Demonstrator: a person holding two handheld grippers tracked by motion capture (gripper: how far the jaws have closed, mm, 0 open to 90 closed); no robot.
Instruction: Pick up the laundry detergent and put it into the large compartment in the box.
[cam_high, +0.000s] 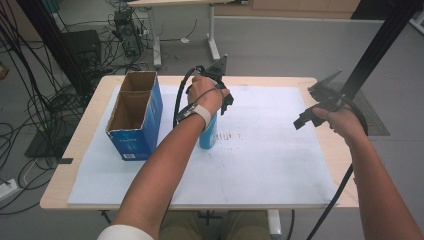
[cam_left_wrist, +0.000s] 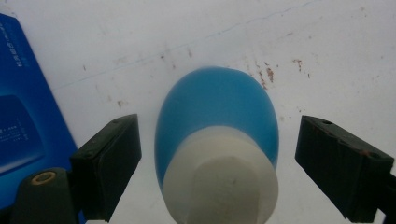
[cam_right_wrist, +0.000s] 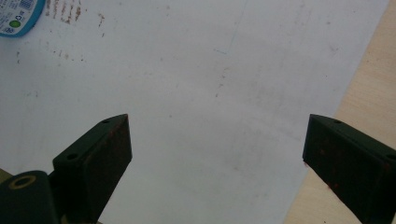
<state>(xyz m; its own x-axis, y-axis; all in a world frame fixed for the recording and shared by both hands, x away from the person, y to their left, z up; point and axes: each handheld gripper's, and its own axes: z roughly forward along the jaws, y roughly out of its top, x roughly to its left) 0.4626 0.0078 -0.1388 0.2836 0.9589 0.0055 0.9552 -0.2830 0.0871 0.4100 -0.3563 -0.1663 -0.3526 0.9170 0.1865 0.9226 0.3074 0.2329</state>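
A blue bottle (cam_high: 208, 134) with a white cap stands upright on the white mat (cam_high: 270, 165), just right of an open blue carton (cam_high: 134, 116). My left gripper (cam_high: 223, 103) hangs over the bottle, pointing down. In the left gripper view the bottle (cam_left_wrist: 215, 116) sits between the two black pads (cam_left_wrist: 108, 161), with a gap on each side, so the gripper (cam_left_wrist: 217, 140) is open. My right gripper (cam_high: 304, 120) is held above the mat's right part. It is open (cam_right_wrist: 217, 140), with bare mat between its jaws. A corner of the bottle's label (cam_right_wrist: 18, 16) shows at the top left of the right gripper view.
The carton (cam_left_wrist: 18, 130) has two open compartments and stands at the mat's left end. Brown smudges mark the mat near the bottle. The wooden table (cam_high: 336, 150) shows beyond the mat's right edge (cam_right_wrist: 364, 102). Cables and equipment lie on the floor behind the table.
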